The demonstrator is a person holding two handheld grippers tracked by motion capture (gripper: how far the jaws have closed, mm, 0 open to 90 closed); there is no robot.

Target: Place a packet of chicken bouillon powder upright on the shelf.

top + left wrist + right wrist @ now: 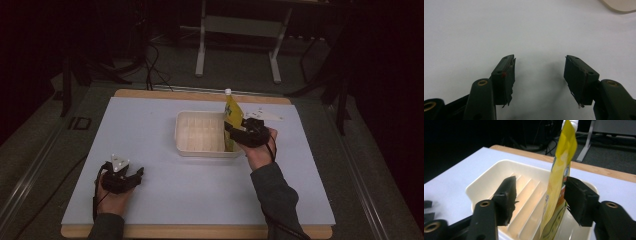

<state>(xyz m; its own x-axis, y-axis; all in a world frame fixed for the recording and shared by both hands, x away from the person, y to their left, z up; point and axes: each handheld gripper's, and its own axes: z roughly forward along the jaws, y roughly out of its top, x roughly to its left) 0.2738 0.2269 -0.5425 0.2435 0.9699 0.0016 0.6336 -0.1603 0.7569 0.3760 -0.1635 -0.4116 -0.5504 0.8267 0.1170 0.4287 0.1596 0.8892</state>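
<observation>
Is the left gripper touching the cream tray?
Apart. The high view shows the left gripper on the table's near left, with bare blue surface between it and the cream tray.

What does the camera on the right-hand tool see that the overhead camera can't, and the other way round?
The right gripper view alone shows the jaws standing apart, the yellow pouch against one jaw with a gap to the other, and the ribs on the floor of the cream tray.

The high view alone shows the left gripper resting on the blue-white mat near the person's edge, both forearms, and the whole tabletop.

Both show the pouch upright in the tray's right end, its white cap on top, with the right gripper around it.
</observation>
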